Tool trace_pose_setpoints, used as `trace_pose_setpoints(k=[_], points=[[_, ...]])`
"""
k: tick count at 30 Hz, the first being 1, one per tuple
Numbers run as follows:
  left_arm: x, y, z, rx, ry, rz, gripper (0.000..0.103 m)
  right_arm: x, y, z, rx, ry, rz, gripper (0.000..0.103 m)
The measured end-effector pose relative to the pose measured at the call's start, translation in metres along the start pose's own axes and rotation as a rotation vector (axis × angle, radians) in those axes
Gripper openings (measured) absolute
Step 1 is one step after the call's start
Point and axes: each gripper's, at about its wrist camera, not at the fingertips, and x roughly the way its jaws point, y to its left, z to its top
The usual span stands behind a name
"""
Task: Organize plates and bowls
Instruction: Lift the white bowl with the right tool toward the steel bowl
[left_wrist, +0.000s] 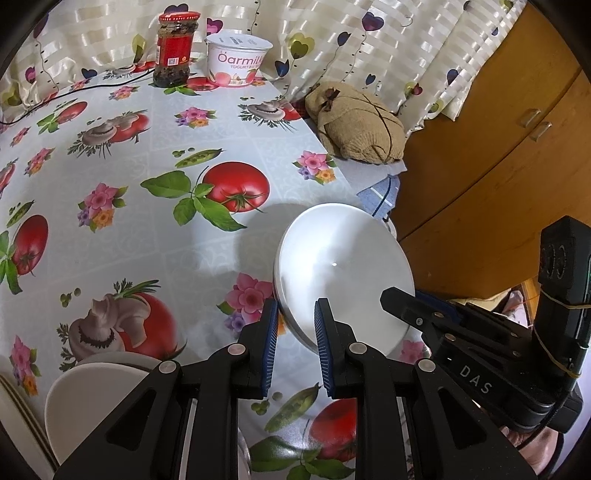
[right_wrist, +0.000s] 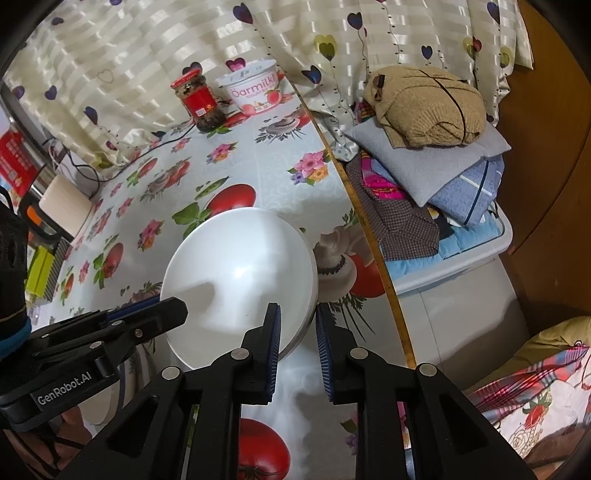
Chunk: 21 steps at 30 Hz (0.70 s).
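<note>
Home — floral tablecloth (left_wrist: 207, 155), heart-print curtains (right_wrist: 110, 74)

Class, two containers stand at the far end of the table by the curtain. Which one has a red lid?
The glass jar with the red label has the red screw lid. The yogurt tub beside it is white and pink, wider and squatter, with a pale foil top.

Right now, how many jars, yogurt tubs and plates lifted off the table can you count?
Jar: 1
Yogurt tub: 1
White plate, lifted: 1
Total: 3
</note>
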Motion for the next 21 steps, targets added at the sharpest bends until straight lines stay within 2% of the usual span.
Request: trace_pose_setpoints(k=[8, 21], points=[[-0.013, -0.004, -0.001, 0.009, -0.026, -0.002, 0.021, -0.005, 0.001, 0.002, -0.01, -0.015, -0.004, 0.019], [-0.049, -0.003, -0.006, 0.008, -0.081, -0.007, 0.021, -0.039, 0.024, 0.002, -0.044, -0.064, 0.001, 0.019]])
